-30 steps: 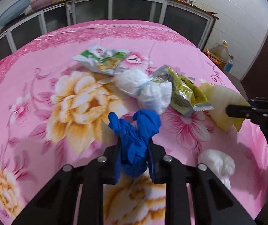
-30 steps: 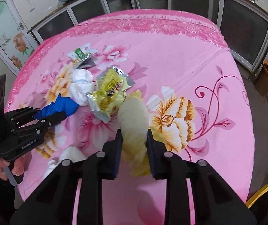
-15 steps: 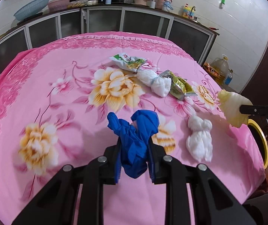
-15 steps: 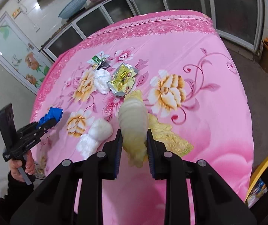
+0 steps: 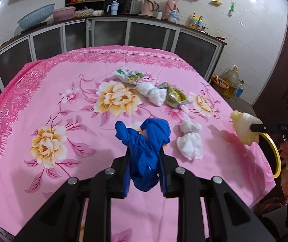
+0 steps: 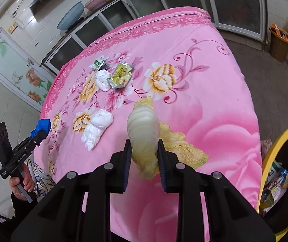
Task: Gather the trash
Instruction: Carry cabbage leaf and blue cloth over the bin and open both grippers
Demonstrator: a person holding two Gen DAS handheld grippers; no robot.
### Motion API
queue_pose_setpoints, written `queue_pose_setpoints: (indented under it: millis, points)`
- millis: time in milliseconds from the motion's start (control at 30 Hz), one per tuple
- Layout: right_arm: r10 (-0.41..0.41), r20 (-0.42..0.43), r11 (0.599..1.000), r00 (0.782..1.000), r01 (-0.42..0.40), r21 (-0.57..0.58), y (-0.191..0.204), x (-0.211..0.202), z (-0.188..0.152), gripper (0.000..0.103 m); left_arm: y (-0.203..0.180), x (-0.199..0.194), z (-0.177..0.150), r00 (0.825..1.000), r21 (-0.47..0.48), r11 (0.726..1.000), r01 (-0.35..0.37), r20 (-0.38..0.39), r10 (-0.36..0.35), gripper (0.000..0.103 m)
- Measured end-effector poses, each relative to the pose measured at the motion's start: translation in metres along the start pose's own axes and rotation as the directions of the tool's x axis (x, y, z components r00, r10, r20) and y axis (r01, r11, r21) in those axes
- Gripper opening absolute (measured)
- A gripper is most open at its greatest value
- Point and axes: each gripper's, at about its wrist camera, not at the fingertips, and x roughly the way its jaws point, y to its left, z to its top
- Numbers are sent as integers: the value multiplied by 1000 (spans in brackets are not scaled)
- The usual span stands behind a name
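My left hand-held gripper (image 5: 145, 157) clamps a crumpled blue glove (image 5: 144, 141); my right hand-held gripper (image 6: 144, 155) grips a pale, probably cabbage, leaf (image 6: 144, 133) above the pink floral tabletop (image 5: 43, 92).

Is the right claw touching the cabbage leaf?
Touching. The right wrist view shows the right claw with both pads pressed against the cabbage leaf, which it holds clear of the pink tablecloth.
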Motion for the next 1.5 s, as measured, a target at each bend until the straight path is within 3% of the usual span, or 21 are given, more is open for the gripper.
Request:
queue_pose_setpoints:
  millis: [333, 567, 767, 1167, 1500]
  points:
    - [-7, 67, 998, 998, 3, 62, -35, -38, -16, 24, -59, 2, 1, 998, 101, 993, 57, -17, -55, 21]
    - [-32, 115, 992, 993, 18, 122, -67, -65, -27, 24, -116, 13, 7, 992, 194, 973, 123, -42, -117, 21]
    - [-76, 165, 981, 983, 45, 188, -102, -95, -41, 24, -172, 25, 14, 979, 265, 943, 203, -57, -195, 21]
    - [-209, 234, 931, 950, 119, 345, -177, -147, -79, 24, -300, 60, 15, 928, 398, 838, 372, -139, -346, 21]
    - [-274, 240, 888, 931, 148, 436, -225, -160, -108, 24, -362, 91, 12, 903, 420, 800, 429, -192, -384, 21]
